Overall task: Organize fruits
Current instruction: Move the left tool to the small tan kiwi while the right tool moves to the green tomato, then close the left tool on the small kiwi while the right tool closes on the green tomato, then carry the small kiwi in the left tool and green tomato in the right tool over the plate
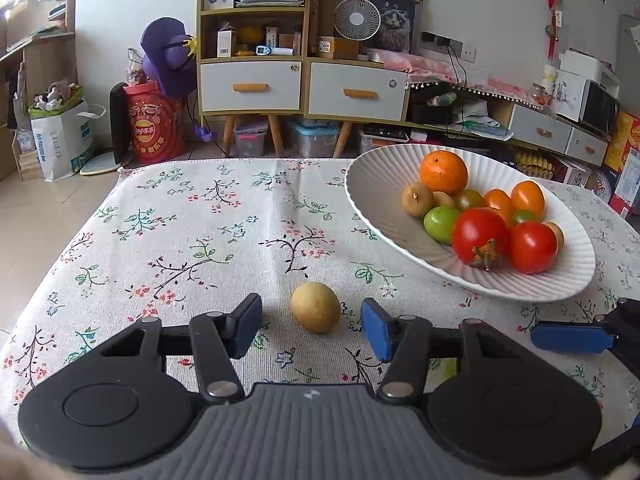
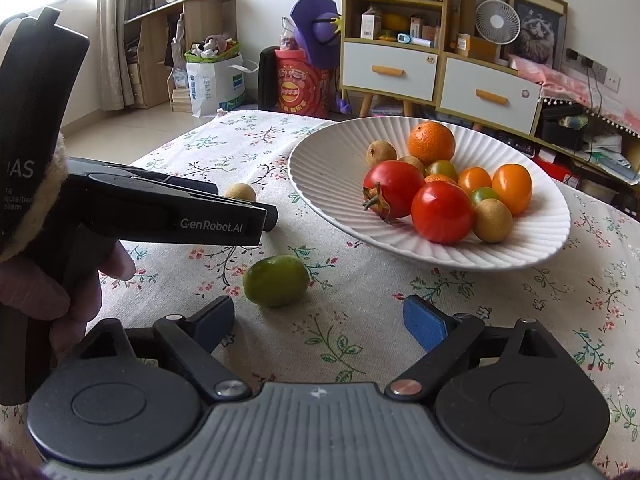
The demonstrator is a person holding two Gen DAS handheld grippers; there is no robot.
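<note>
**Two fruits wait on the desk**

The left claw (image 1: 312, 326) is open wide. A small yellow-brown fruit (image 1: 315, 307) sits on the flowery cloth (image 1: 180, 232) right between its two blue tips, but the tips are not touching it.

The right claw (image 2: 319, 322) is open too and holds nothing. A little green fruit (image 2: 277, 286) lies on the cloth just in front of it, closer to the left tip.

A big white bowl (image 2: 332, 160) stands on the desk near both claws. Inside it are an orange (image 2: 431, 142), two red tomatoes (image 2: 442, 212), some small orange and green tomatoes, and more yellow-brown fruits, all bunched together.
</note>
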